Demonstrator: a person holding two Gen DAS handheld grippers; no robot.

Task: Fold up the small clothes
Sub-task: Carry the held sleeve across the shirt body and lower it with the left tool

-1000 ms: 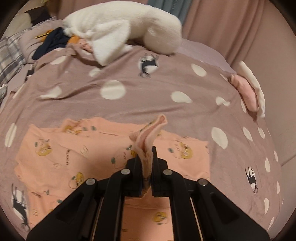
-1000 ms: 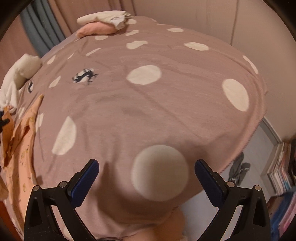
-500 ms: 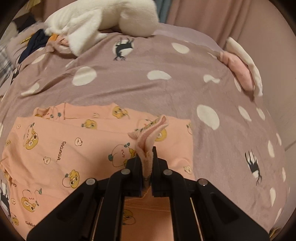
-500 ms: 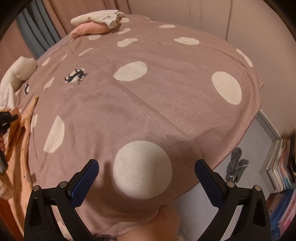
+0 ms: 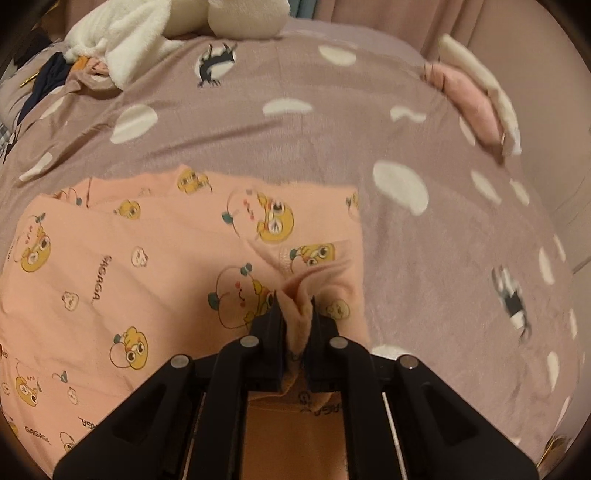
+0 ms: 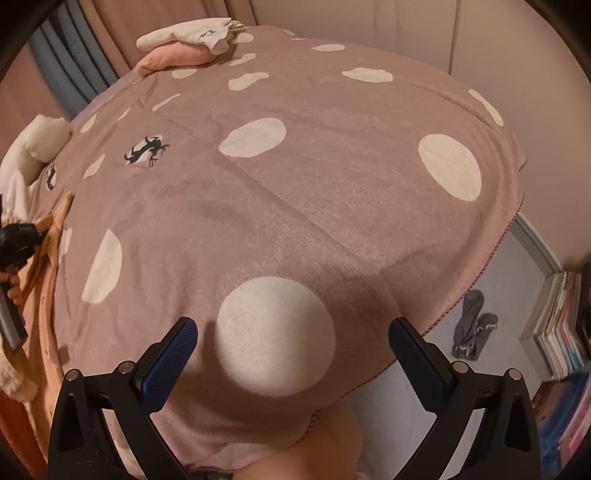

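Garment: peach printed garment lies spread on the spotted purple blanket, near its front edge and well short of the white plush toy at the far side.
Left gripper: left gripper is clamped on a pinched ridge of the garment's cloth at its right-hand part; the fold stands up between the jaws, and the jaws have just been easing open a little with the cloth between them.
Right gripper: right gripper hangs over bare blanket, well apart from the garment, jaws wide and empty.
Step in hand: judged as laying the carried edge down over the garment's body to complete a fold.
How to do it well: lower the pinched edge until it lies flat and squared with the garment's right border before letting go; release cleanly so the ridge does not spring up; the idle gripper could press the crease.
Long axis: as seen from the left wrist, the garment runs left to right across the blanket, parallel to its front edge.
Heading: which end is the neck or waist cannot be told.
Other items: folded pink and white clothes sit at the blanket's far right corner.
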